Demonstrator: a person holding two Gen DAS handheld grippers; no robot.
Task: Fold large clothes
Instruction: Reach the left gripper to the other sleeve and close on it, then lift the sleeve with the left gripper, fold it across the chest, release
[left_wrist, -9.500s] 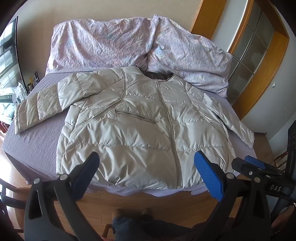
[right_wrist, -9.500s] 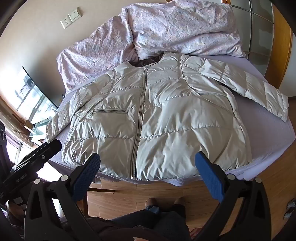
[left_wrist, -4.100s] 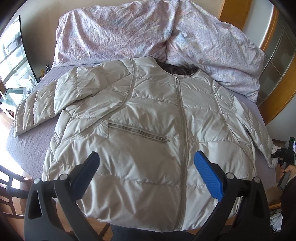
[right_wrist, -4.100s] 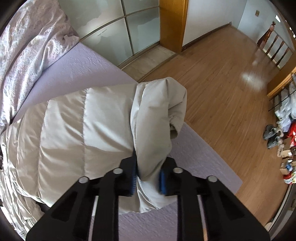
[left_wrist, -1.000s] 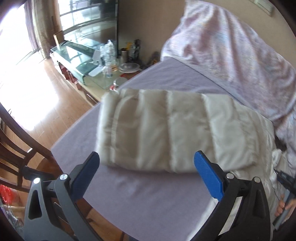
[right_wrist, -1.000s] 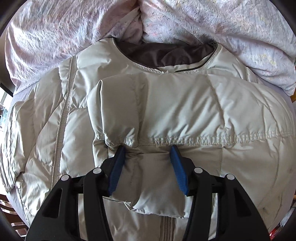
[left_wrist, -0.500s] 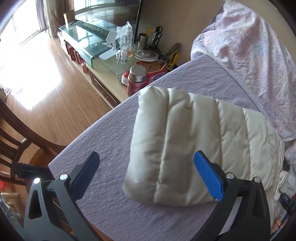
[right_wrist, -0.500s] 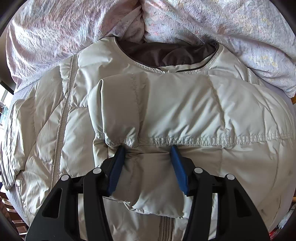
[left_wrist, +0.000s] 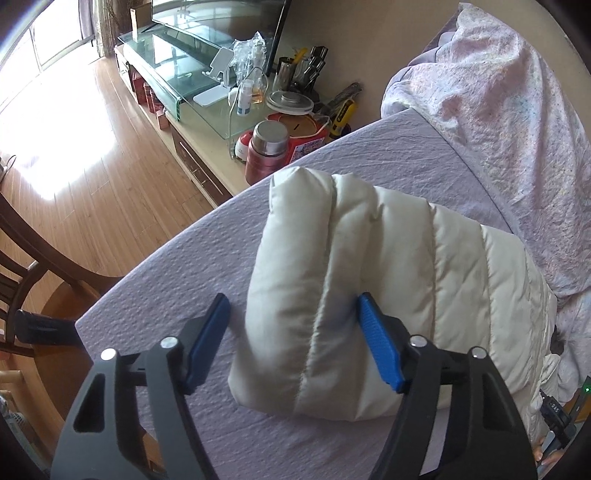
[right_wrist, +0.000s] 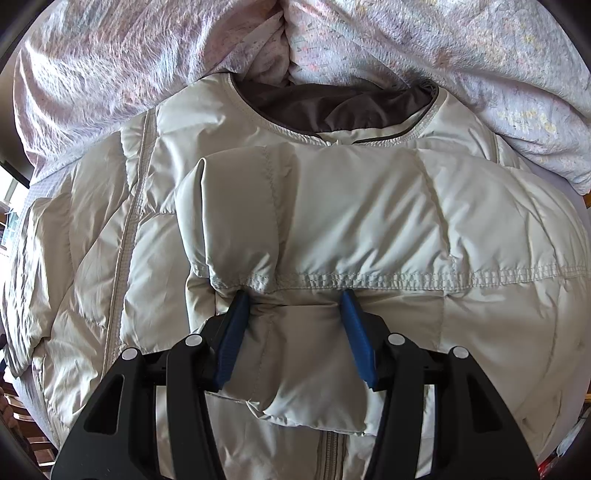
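The jacket (right_wrist: 369, 221) was pale cream with a dark brown lining (right_wrist: 332, 107). The bed sheet (left_wrist: 184, 258) was plain lilac, the duvet (left_wrist: 517, 110) pinkish white with faint speckles. The flask (left_wrist: 266, 155) was pink; the gripper pads (left_wrist: 380, 350) were blue.

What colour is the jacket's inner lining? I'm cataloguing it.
Dark grey-brown, seen at the neck opening of the jacket; the right wrist view shows it best.

hidden: jacket (right_wrist: 332, 206) hem, below my right-wrist view | cut off: my tongs' handles, both views | unclear: small items on bedside stand (left_wrist: 236, 110)
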